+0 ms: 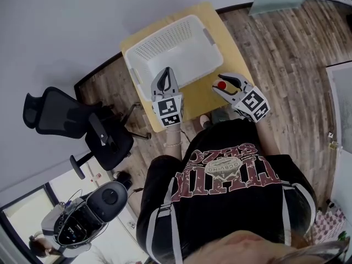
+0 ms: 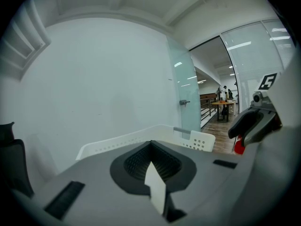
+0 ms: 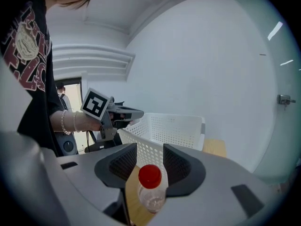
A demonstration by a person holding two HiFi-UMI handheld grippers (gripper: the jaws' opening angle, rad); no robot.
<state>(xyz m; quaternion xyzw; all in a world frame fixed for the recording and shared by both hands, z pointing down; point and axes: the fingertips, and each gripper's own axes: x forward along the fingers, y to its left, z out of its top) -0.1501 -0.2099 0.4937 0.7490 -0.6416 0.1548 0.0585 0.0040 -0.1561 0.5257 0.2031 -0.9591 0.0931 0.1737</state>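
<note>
A white perforated basket (image 1: pixel 176 45) stands on a small wooden table (image 1: pixel 206 95). My left gripper (image 1: pixel 165 73) hovers over the basket's near rim, its jaws together with nothing between them. In the left gripper view the gripper (image 2: pixel 151 147) faces the basket (image 2: pixel 141 138), with the right gripper (image 2: pixel 254 121) off to its right. My right gripper (image 1: pixel 220 84) is over the table right of the basket, shut on a clear bottle with a red cap (image 1: pixel 221 85). In the right gripper view the bottle (image 3: pixel 150 187) stands upright between the pads, and the basket (image 3: pixel 174 128) and left gripper (image 3: pixel 124 114) lie beyond.
A black office chair (image 1: pixel 82 125) stands left of the table on the wooden floor (image 1: pixel 286 54). A dark machine (image 1: pixel 93 210) sits at the lower left. The grey wall (image 1: pixel 66 26) runs behind the table. A glass door (image 2: pixel 186 93) is at the right.
</note>
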